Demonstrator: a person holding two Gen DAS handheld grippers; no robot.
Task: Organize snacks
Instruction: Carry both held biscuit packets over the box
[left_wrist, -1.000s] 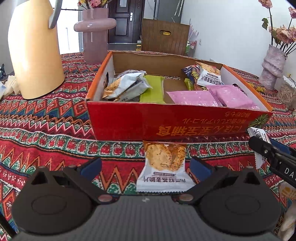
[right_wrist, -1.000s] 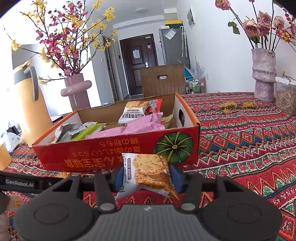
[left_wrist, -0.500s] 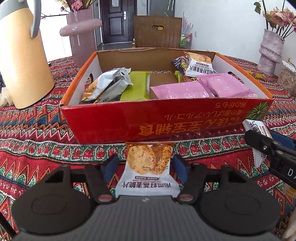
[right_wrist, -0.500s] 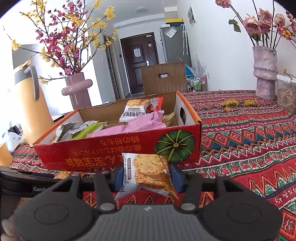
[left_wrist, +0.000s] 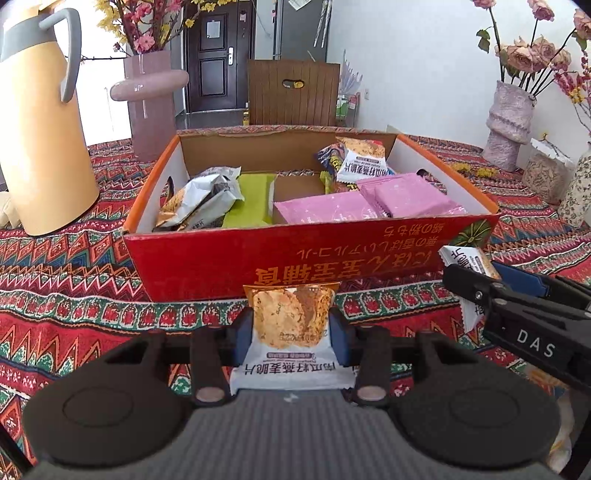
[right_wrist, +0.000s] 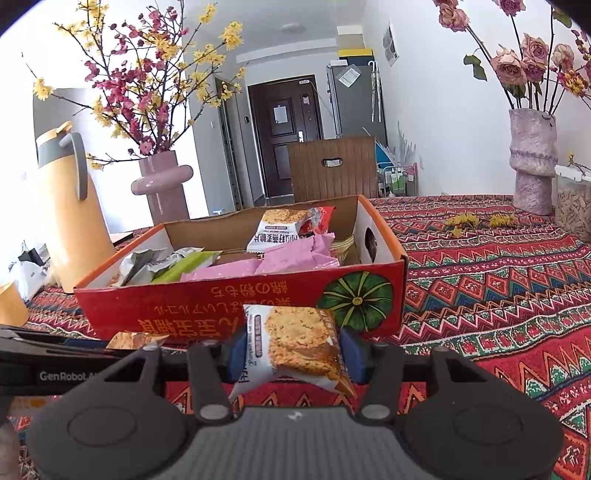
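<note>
Box (left_wrist: 207, 258): red front w/ gold lettering, orange rim, brown inside; green-and-yellow pumpkin (right_wrist: 356, 300) printed at its right end. Cloth (left_wrist: 66, 295): red w/ multicolour zigzag and diamond bands. Packets (left_wrist: 369, 201) in box: pink; one green (left_wrist: 251, 201), one silver (left_wrist: 199, 197). Cracker packs (left_wrist: 291, 332): white w/ golden-brown print. Jug (left_wrist: 40, 136): yellow, grey handle. Vases (left_wrist: 147, 99): mauve. Pads (right_wrist: 351, 354): blue.

Your left claw (left_wrist: 291, 332) is matte black, with blue pads (left_wrist: 243, 332) on its fingers, two round discs at 7 and 5 o'clock, and a ribbed grey panel between them. Your right claw (right_wrist: 293, 354) looks the same; white "DAS" lettering marks its side, and "GenRobot" marks the left one.
</note>
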